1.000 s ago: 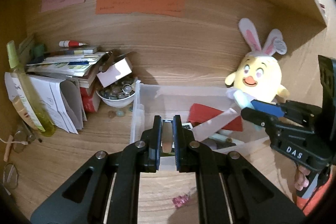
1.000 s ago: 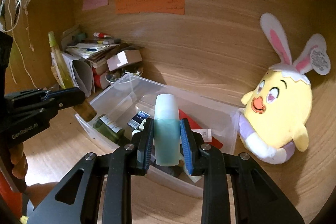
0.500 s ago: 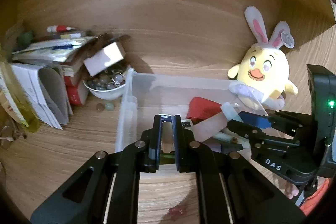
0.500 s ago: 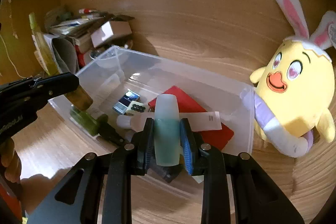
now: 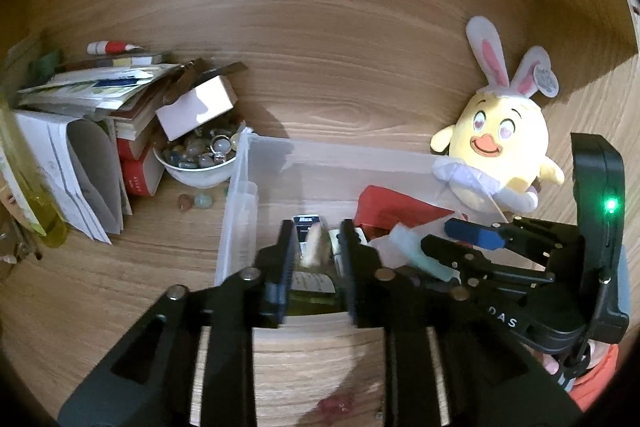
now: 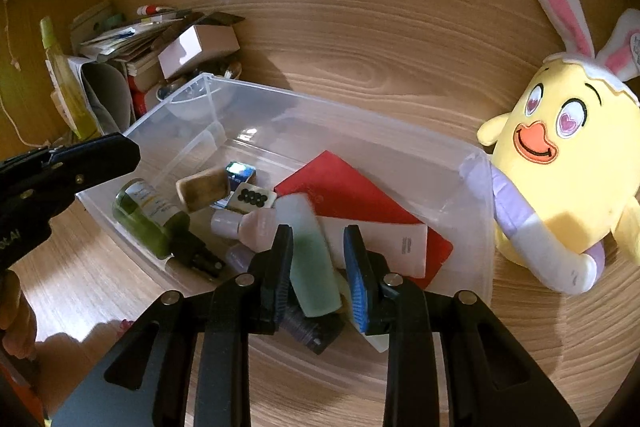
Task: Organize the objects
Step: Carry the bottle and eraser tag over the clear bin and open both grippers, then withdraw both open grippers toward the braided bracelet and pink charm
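Clear plastic bin (image 6: 476,227) on the desk takes both items: right gripper (image 6: 318,259) spreads off a tilting green tube (image 6: 314,267), left gripper (image 5: 316,259) spreads off an amber-capped bottle (image 6: 150,217). Best to lift straight up, clear of the rim.

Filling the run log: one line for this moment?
phase: release into clear bin | left tool: opening, tan bottle between jaws | right tool: opening, teal bottle tilted, dropping free

Clear glossy plastic bin (image 6: 360,115); wood-grain counter (image 6: 520,367), smooth; plush cloth chick (image 6: 568,155); frosted matt green bottle (image 6: 312,267); paper stack (image 5: 92,87); glossy white bowl (image 5: 200,175).
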Tool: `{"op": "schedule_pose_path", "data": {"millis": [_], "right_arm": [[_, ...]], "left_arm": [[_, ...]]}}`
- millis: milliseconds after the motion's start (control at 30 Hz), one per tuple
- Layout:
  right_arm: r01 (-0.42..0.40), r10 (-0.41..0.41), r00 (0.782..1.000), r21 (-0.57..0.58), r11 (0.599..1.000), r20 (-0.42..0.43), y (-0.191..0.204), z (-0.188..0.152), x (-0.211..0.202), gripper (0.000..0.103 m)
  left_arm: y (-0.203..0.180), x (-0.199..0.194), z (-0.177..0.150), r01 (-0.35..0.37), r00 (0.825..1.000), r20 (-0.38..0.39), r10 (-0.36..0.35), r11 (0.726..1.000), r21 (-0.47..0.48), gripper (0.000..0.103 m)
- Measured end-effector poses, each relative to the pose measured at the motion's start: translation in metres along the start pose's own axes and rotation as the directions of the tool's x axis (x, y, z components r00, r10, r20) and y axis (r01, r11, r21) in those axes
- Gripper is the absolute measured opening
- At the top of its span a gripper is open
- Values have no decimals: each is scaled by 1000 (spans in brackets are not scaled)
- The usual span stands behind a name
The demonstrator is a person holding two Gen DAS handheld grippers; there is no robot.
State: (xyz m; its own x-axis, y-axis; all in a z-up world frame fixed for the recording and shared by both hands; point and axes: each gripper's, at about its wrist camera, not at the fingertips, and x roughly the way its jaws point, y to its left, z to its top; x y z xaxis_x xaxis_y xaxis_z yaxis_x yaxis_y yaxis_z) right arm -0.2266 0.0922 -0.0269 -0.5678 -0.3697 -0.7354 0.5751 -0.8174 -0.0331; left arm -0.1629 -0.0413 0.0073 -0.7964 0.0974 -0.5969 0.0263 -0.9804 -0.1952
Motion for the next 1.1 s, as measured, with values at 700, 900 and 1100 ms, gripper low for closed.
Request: {"op": "schedule_pose_path", "data": {"millis": [700, 900, 1100], "right_arm": [[13, -7, 992, -44, 999, 123, 18, -5, -67, 84], [-26, 29, 991, -26, 999, 132, 22, -22, -87, 88], [-16, 19, 992, -28, 999, 124, 26, -49, -100, 90]], "left_arm": [[-4, -66, -8, -5, 997, 75, 4, 1000, 19, 83], [1, -80, -22, -17, 998, 66, 15, 999, 32, 88], [6, -81, -44, -27, 999, 30, 26, 999, 44, 90]]}}
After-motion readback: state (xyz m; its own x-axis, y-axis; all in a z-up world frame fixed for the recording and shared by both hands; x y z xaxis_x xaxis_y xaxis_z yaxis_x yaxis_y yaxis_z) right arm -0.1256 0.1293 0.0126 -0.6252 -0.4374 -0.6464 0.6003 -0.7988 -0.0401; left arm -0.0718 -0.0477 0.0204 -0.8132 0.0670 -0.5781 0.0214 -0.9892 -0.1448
